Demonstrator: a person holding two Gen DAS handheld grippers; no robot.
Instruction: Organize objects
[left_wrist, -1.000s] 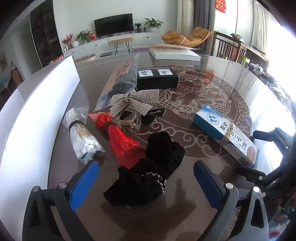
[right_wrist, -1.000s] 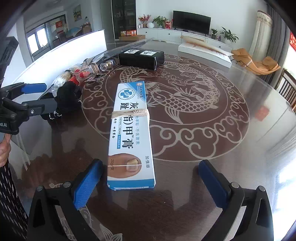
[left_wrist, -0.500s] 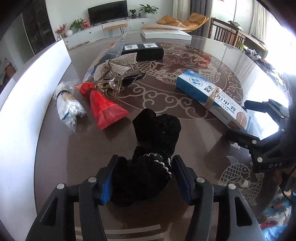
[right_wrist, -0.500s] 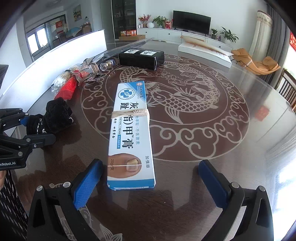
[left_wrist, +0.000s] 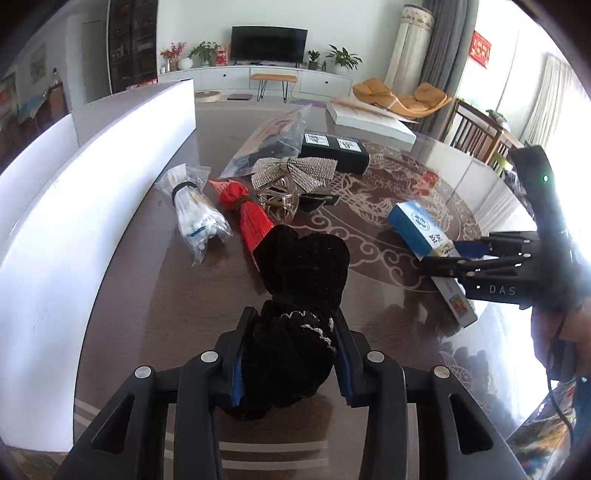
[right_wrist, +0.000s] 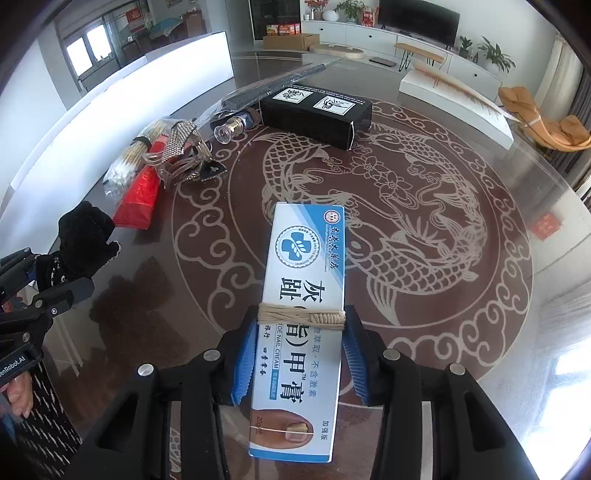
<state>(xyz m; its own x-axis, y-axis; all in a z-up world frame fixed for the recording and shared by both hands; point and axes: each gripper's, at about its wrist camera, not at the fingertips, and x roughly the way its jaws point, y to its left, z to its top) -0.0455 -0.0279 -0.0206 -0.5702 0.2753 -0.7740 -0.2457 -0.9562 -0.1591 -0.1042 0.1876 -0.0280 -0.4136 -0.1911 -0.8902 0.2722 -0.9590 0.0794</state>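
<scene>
A black velvet hair piece (left_wrist: 303, 266) with a beaded trim lies on the dark patterned table (left_wrist: 177, 295). My left gripper (left_wrist: 293, 321) is closing, and its blue pads press on the near end of the piece. The right wrist view shows that gripper (right_wrist: 55, 271) at the left edge with the black piece (right_wrist: 85, 229) in it. A blue-and-white nail cream box (right_wrist: 306, 258), tied round with string, sits between the pads of my right gripper (right_wrist: 301, 321). Its jaws are closing and touch both long sides. The left wrist view shows the box (left_wrist: 413, 221) and the right gripper (left_wrist: 461, 254) on the right.
Beyond the hair piece lie a bag of cotton swabs (left_wrist: 195, 214), a red packet (left_wrist: 255, 221), a sparkly bow clip (left_wrist: 295, 171), a black box (left_wrist: 332, 147) and a long clear bag (left_wrist: 273, 140). A white panel (left_wrist: 92, 177) lines the left edge. A hand (left_wrist: 569, 332) holds the right gripper.
Both grippers went from wide open to closed: the left around the black hair piece, the right around the cream box. The left view has rolled and sits closer over the piece.
</scene>
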